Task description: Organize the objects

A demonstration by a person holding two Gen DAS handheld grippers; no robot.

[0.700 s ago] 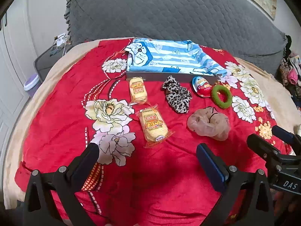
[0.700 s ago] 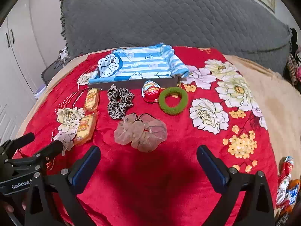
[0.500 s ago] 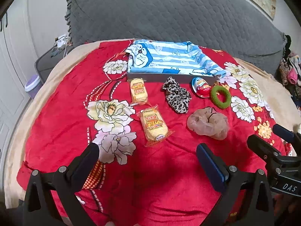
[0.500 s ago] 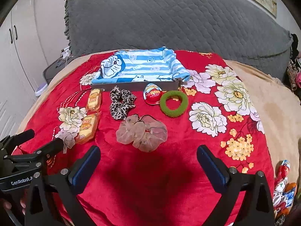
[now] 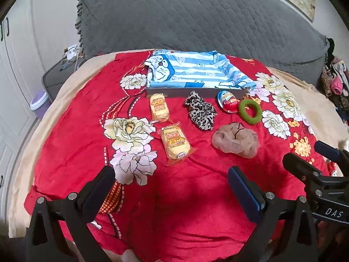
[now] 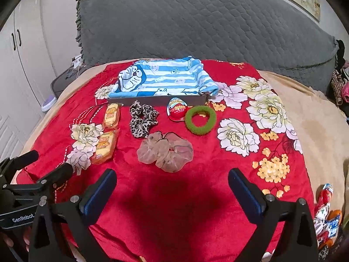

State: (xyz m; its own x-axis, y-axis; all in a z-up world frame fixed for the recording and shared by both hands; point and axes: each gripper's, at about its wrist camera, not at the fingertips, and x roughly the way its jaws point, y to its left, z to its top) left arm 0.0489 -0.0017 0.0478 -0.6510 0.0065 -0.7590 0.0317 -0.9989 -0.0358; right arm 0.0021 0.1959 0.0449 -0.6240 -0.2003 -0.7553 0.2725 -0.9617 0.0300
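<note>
Snack wrappers point(image 6: 326, 216) cut off at right edge; print unreadable.

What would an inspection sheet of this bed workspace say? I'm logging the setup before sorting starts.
Surface: red floral blanket on a bed.
Job's things: two snack packs, leopard scrunchie, sheer scrunchie, green hair ring, chocolate egg, all loose before the cloth-lined tray.
Clutter: wrappers at the right edge.
Grippers: left gripper and right gripper open, holding nothing.
Cables: nothing seen.
Surroundings: grey headboard, white wardrobe.
</note>
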